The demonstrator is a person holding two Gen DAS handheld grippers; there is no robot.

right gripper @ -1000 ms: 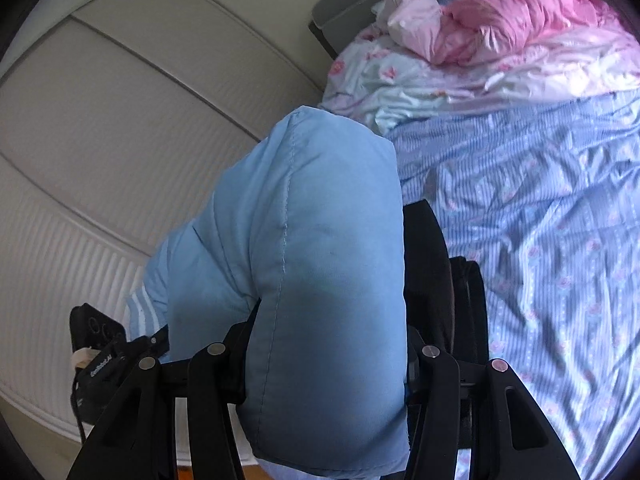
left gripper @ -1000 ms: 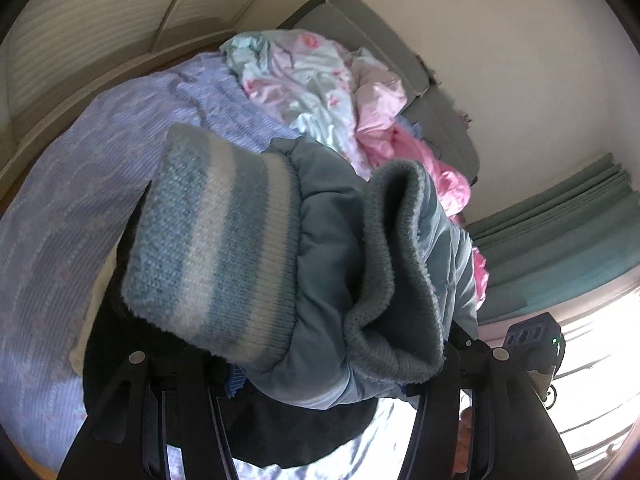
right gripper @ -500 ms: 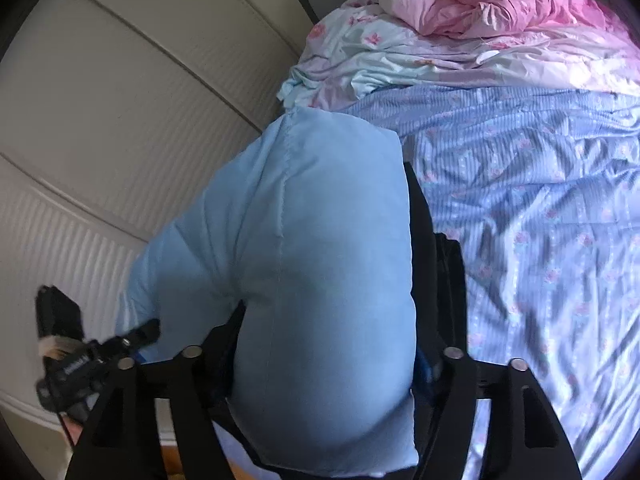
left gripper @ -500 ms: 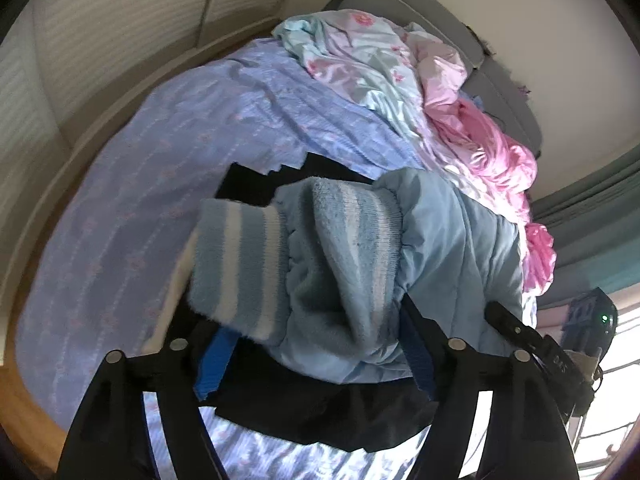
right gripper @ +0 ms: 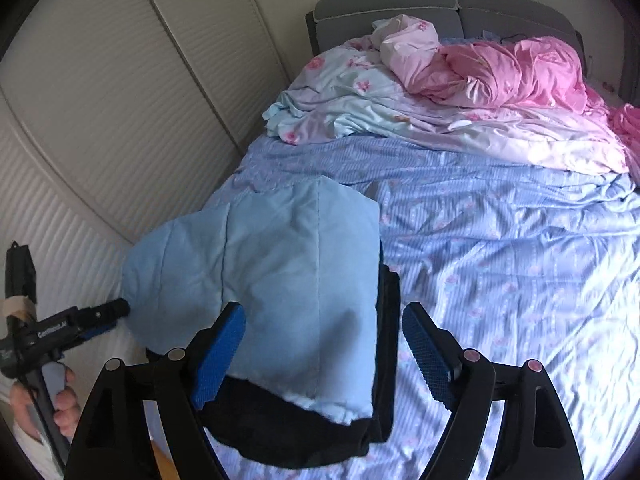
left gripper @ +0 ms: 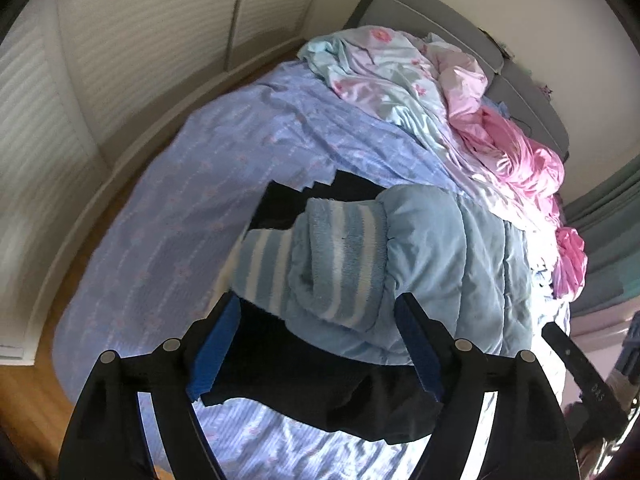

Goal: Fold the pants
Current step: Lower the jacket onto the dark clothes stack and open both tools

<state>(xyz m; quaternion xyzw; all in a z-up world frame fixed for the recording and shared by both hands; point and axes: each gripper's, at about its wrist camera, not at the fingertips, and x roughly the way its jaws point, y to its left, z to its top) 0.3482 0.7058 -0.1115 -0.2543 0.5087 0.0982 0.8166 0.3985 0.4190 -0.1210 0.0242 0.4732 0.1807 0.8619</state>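
Note:
Light-blue padded pants (left gripper: 452, 264) with striped knit cuffs (left gripper: 320, 264) lie folded on top of a black folded garment (left gripper: 332, 392) on the bed. In the right wrist view the pants (right gripper: 280, 280) show as a smooth blue bundle over the black garment (right gripper: 296, 432). My left gripper (left gripper: 316, 344) is open, its blue pads either side of the cuffs and clear of them. My right gripper (right gripper: 324, 344) is open, straddling the bundle's near edge. The left gripper also shows in the right wrist view (right gripper: 100, 314) at the bundle's left side.
The bed has a blue striped sheet (right gripper: 500, 240). A crumpled floral and pink duvet (right gripper: 460, 92) lies by the grey headboard (right gripper: 400, 4). White slatted wardrobe doors (right gripper: 100, 120) stand left of the bed. Wooden floor (left gripper: 24, 392) and teal curtains (left gripper: 608, 232) flank the bed.
Both grippers have opened and let go of the blue pants, which now rest on the black garment. Both have drawn back and the bundle sits lower on the bed.

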